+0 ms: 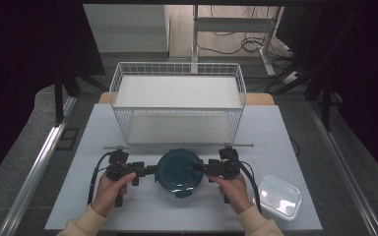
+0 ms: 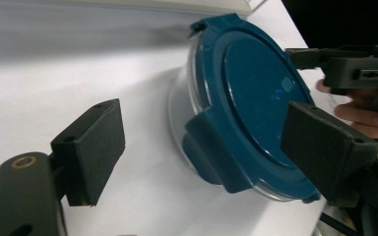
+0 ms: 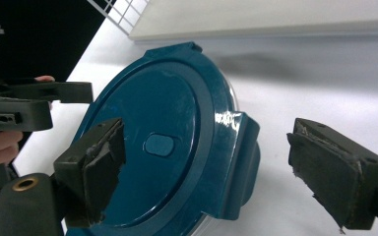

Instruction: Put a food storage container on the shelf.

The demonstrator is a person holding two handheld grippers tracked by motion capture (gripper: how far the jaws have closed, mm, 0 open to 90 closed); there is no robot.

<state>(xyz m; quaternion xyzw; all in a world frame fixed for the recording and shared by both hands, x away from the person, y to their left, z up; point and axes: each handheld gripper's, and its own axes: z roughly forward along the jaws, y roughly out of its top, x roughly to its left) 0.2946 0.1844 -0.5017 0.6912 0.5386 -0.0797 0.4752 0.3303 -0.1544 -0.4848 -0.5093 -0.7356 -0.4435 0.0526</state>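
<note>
Your left hand-held gripper (image 2: 202, 152) and right hand-held gripper (image 3: 206, 172) both spread, flanking blue-lidded container (image 1: 179, 169). High view adds wire basket (image 1: 177, 105), clear box (image 1: 279, 196) on desk (image 1: 103, 123).

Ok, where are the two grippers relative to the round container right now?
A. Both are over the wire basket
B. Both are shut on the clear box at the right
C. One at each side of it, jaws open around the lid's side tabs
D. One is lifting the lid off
C. The left gripper and right gripper flank the container, jaws spread at its tabs, lid in place.
</note>
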